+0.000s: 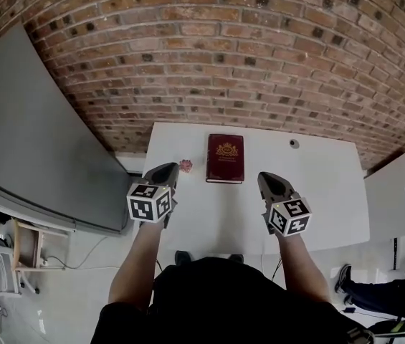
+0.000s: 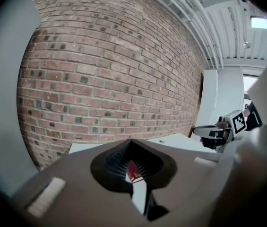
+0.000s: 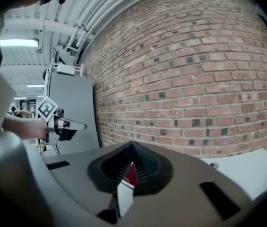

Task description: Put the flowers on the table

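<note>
A small pink flower lies on the white table, near its left edge. My left gripper hovers just left of the flower, jaws shut with nothing between them; its own view shows the tips meeting. My right gripper hangs over the table's front right part, shut and empty, with its tips together. A dark red book with a gold emblem lies flat between the two grippers. The flower does not show in either gripper view.
A small round grey object sits near the table's back right. A brick wall runs behind the table, and a grey panel stands to the left. A person's shoe shows at the lower right.
</note>
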Demonstrator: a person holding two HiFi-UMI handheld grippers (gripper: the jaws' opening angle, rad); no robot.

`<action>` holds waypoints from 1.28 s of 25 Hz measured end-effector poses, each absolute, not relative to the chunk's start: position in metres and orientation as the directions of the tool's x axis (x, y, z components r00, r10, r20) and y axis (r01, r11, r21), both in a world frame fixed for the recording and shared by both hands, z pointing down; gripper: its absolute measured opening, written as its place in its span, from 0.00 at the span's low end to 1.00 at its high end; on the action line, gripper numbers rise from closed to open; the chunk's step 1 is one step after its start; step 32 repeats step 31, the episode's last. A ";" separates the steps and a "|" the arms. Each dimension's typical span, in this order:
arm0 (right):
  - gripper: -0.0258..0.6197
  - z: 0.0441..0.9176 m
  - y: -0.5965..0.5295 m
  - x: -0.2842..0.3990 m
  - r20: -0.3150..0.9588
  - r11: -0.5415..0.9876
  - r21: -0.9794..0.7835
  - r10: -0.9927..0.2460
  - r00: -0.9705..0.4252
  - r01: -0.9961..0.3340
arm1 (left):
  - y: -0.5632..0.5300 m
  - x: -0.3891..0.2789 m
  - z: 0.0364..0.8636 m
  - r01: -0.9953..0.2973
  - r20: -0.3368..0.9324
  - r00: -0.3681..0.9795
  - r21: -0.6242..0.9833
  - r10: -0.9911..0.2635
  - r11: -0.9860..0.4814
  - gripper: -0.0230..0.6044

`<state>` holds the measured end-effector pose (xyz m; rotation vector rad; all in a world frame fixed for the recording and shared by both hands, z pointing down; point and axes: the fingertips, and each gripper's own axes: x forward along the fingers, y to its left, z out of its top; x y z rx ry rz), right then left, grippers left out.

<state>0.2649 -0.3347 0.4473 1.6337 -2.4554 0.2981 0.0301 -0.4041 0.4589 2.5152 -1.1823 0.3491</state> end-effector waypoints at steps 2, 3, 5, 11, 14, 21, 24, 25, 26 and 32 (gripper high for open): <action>0.06 0.428 -0.340 0.269 0.206 0.379 -0.071 -0.899 -0.385 -0.923 | -0.406 0.036 0.443 -0.778 0.339 0.624 0.177 -0.704 -0.603 0.05; 0.06 0.419 -0.341 0.270 0.182 0.381 -0.073 -0.903 -0.388 -0.921 | -0.407 0.037 0.435 -0.777 0.326 0.625 0.166 -0.709 -0.608 0.05; 0.06 0.402 -0.343 0.271 0.139 0.386 -0.075 -0.909 -0.393 -0.919 | -0.407 0.039 0.416 -0.774 0.295 0.628 0.144 -0.720 -0.617 0.05; 0.06 0.367 -0.343 0.268 0.068 0.401 -0.060 -0.912 -0.405 -0.914 | -0.410 0.030 0.375 -0.789 0.219 0.611 0.087 -0.761 -0.609 0.05; 0.06 0.355 -0.342 0.266 0.048 0.412 -0.047 -0.909 -0.414 -0.910 | -0.408 0.027 0.362 -0.792 0.190 0.607 0.074 -0.771 -0.606 0.05; 0.06 0.363 -0.340 0.250 0.067 0.435 -0.062 -0.896 -0.438 -0.898 | -0.407 0.021 0.361 -0.789 0.181 0.611 0.070 -0.770 -0.610 0.05; 0.06 0.374 -0.337 0.243 0.093 0.442 -0.070 -0.890 -0.447 -0.894 | -0.407 0.019 0.368 -0.789 0.189 0.612 0.083 -0.768 -0.609 0.05; 0.06 0.376 -0.336 0.242 0.099 0.443 -0.072 -0.888 -0.449 -0.893 | -0.407 0.019 0.370 -0.789 0.191 0.612 0.087 -0.767 -0.608 0.05; 0.06 0.378 -0.336 0.242 0.103 0.444 -0.074 -0.887 -0.449 -0.893 | -0.408 0.018 0.372 -0.789 0.194 0.612 0.090 -0.767 -0.607 0.05; 0.06 0.380 -0.339 0.244 0.105 0.438 -0.070 -0.890 -0.443 -0.896 | -0.411 0.016 0.379 -0.789 0.201 0.612 0.097 -0.765 -0.606 0.05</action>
